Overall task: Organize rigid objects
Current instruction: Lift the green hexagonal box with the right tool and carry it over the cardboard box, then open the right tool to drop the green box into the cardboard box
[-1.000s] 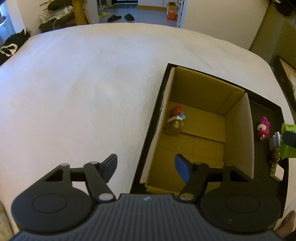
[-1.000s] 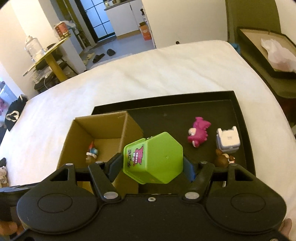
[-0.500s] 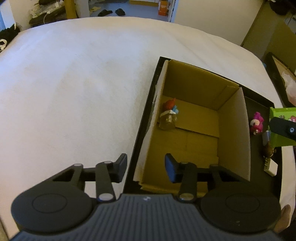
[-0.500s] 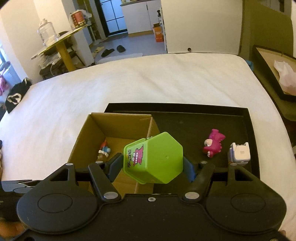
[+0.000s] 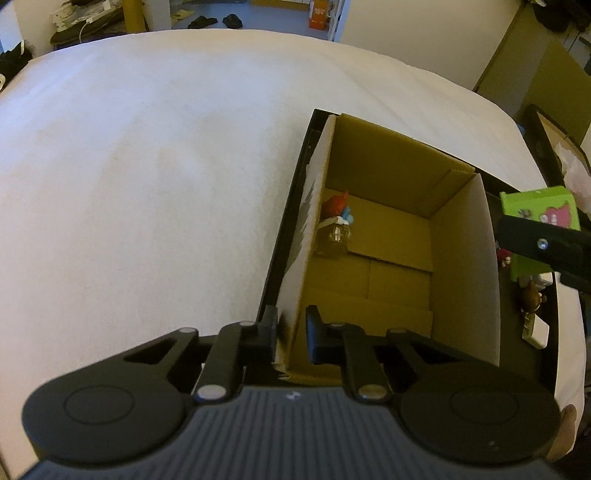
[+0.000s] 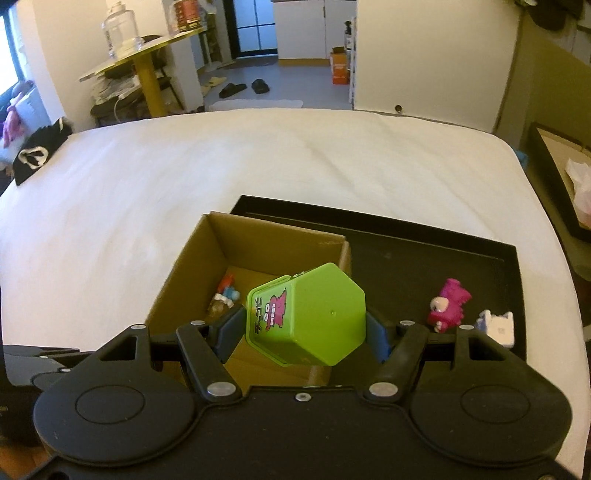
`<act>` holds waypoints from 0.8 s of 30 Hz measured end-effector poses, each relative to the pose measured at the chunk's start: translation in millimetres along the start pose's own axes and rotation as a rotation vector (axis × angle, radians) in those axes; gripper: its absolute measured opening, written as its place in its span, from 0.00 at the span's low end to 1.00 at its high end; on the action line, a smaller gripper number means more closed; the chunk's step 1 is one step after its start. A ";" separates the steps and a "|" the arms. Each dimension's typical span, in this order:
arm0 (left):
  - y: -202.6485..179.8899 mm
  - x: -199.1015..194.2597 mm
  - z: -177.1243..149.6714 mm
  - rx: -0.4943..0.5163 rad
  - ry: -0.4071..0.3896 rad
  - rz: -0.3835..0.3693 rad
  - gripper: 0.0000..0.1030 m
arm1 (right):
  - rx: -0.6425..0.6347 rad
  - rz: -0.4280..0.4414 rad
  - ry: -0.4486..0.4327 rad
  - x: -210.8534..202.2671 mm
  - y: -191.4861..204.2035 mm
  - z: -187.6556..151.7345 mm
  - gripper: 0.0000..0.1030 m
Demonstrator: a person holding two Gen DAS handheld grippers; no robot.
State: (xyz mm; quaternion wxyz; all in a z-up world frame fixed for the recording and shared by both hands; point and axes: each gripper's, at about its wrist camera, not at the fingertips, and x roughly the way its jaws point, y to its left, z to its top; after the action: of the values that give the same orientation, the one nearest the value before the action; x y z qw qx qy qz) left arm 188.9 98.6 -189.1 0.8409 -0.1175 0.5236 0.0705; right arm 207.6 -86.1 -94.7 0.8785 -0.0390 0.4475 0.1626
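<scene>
The green hexagonal box (image 6: 308,315), printed with a pink dinosaur on one side, hung tilted in your right gripper (image 6: 303,332), whose two pads pressed its opposite faces, so the tongs stood about half wide and were full. You held it in the air over the near right corner of the cardboard box (image 6: 258,240), above the wall that divides the carton from the open part of the black tray (image 6: 424,254). Inside the carton, against its left wall, lay a small red and blue figure (image 5: 341,212) beside a clear little jar (image 5: 334,240). Your left gripper (image 5: 291,334) had pinched the near end of that left wall, one finger outside and one inside, the tongs drawn narrow on the cardboard. On the tray's open floor to the right stood a pink dinosaur toy (image 6: 448,304), and just beside it a white cube-shaped toy (image 6: 496,328); from the left wrist view a small brown figure (image 5: 532,297) and a white block (image 5: 535,328) showed near the tray's right rim. The tray sat on a white bed (image 6: 258,166), and a yellow table (image 6: 147,74) with a glass jar (image 6: 120,29) stood beyond it.
</scene>
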 end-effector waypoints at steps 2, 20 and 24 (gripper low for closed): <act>1.3 1.7 1.1 -0.007 0.002 -0.003 0.13 | -0.017 0.000 0.005 2.7 4.2 2.1 0.65; 14.3 -0.8 -2.9 -0.057 0.007 -0.034 0.12 | -0.295 -0.062 0.041 29.8 39.9 7.3 0.65; 14.6 -1.6 -2.4 -0.051 0.004 -0.032 0.12 | -0.357 -0.077 0.034 35.3 43.7 10.4 0.65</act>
State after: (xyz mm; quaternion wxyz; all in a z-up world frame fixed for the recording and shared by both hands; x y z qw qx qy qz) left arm 182.6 112.0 -190.5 0.8375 -0.1475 0.5215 0.0702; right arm 221.0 -33.8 -113.2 0.8555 -0.2139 0.4246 0.2050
